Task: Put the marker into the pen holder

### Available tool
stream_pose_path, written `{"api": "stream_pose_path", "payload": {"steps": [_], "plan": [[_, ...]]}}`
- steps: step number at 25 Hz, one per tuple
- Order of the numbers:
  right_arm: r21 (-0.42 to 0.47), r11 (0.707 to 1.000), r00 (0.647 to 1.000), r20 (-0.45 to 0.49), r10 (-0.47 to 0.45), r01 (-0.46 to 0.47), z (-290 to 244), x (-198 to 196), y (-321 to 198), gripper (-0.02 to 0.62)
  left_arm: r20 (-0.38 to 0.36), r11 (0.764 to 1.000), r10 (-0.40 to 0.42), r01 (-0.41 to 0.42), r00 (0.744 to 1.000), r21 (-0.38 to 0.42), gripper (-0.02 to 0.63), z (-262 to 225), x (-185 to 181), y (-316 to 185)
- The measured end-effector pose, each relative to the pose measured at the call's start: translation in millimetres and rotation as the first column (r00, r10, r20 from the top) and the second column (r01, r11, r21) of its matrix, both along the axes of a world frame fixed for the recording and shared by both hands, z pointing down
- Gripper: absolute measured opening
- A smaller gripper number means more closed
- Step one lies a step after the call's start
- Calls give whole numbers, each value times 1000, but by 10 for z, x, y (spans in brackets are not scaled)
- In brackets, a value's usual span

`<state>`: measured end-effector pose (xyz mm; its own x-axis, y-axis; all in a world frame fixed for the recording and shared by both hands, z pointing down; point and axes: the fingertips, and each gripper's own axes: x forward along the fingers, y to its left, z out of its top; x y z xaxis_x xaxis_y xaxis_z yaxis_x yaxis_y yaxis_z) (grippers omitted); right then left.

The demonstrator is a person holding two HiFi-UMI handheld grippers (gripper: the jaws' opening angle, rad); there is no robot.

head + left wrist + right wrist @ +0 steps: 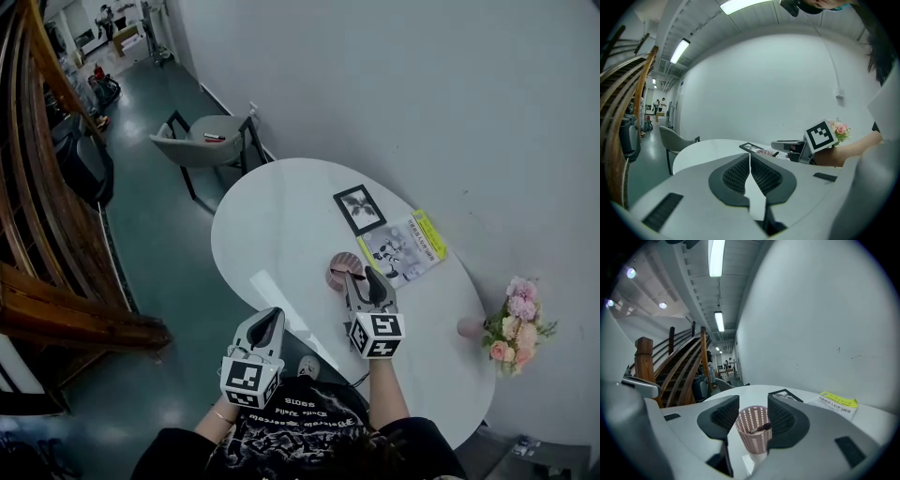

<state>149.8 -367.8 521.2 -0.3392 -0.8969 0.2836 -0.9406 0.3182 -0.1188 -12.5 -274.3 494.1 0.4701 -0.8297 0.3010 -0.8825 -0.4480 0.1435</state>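
A pink mesh pen holder [341, 269] stands upright near the middle of the white oval table [277, 220]. In the right gripper view the pen holder [752, 431] sits just beyond the jaws, and the dark marker [762, 428] leans inside it with its end at the rim. My right gripper [753, 411] is open, its pads apart from both holder and marker. In the head view the right gripper [364, 277] is right beside the holder. My left gripper [270, 319] hovers at the table's near edge, shut and empty, as the left gripper [750, 163] view also shows.
A black picture frame [359, 208] and a booklet with a yellow edge [405, 247] lie beyond the holder near the wall. Pink flowers [518, 323] stand at the table's right end. A grey chair [202, 141] is at the far end, a wooden staircase [47, 234] on the left.
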Motion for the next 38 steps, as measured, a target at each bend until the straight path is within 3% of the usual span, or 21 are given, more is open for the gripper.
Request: {"api": "stream_pose_path", "payload": {"steps": [15, 23, 38], "plan": [[6, 991, 991, 30, 132, -132, -228, 212, 491, 193, -41, 999, 53, -53, 998, 12, 26, -39, 15, 61], [40, 968, 969, 31, 247, -248, -284, 401, 839, 192, -48, 996, 93, -93, 994, 17, 26, -49, 21, 106], [16, 946, 946, -8, 325, -325, -98, 418, 1472, 167, -48, 993, 113, -112, 992, 19, 26, -12, -83, 191]]}}
